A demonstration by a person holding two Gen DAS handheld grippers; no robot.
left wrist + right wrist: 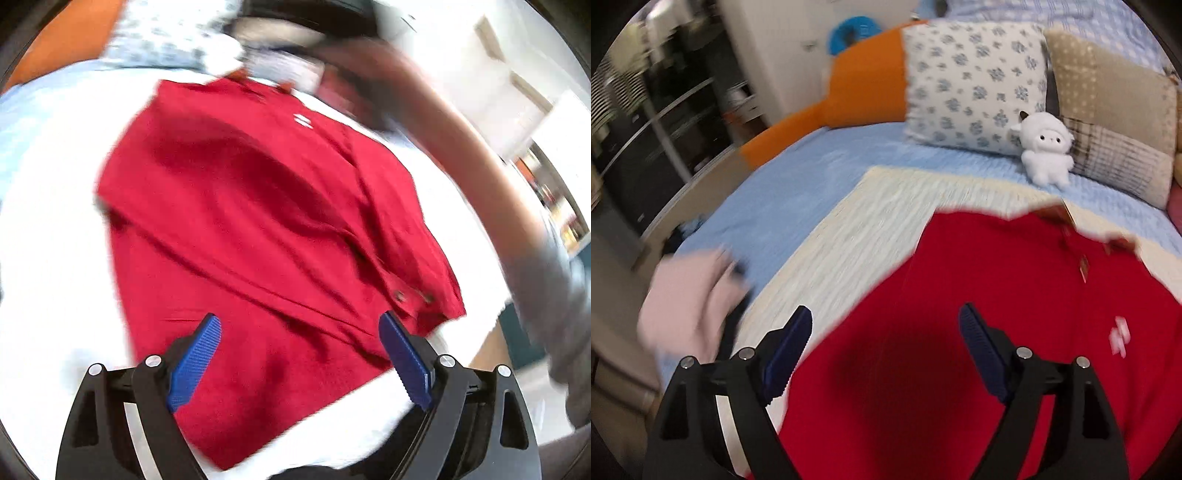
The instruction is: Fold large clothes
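A red garment [258,229] lies partly folded on a white cloth [51,258] spread over the bed, a small white logo near its far end. My left gripper [299,325] hangs above the garment's near edge, open, with nothing between its blue pads. In the right wrist view the same red garment [979,332] fills the lower right, lying on the cream cloth [849,251]. My right gripper [886,317] is open above it and holds nothing. A person's bare forearm [472,162] crosses the right side of the left wrist view, blurred.
A floral pillow [975,85], a beige patchwork pillow [1115,122] and a white plush toy [1047,147] sit at the head of the blue-sheeted bed [783,192]. An orange cushion [864,85] lines the far side. Pink clothing [690,295] lies at the bed's left edge.
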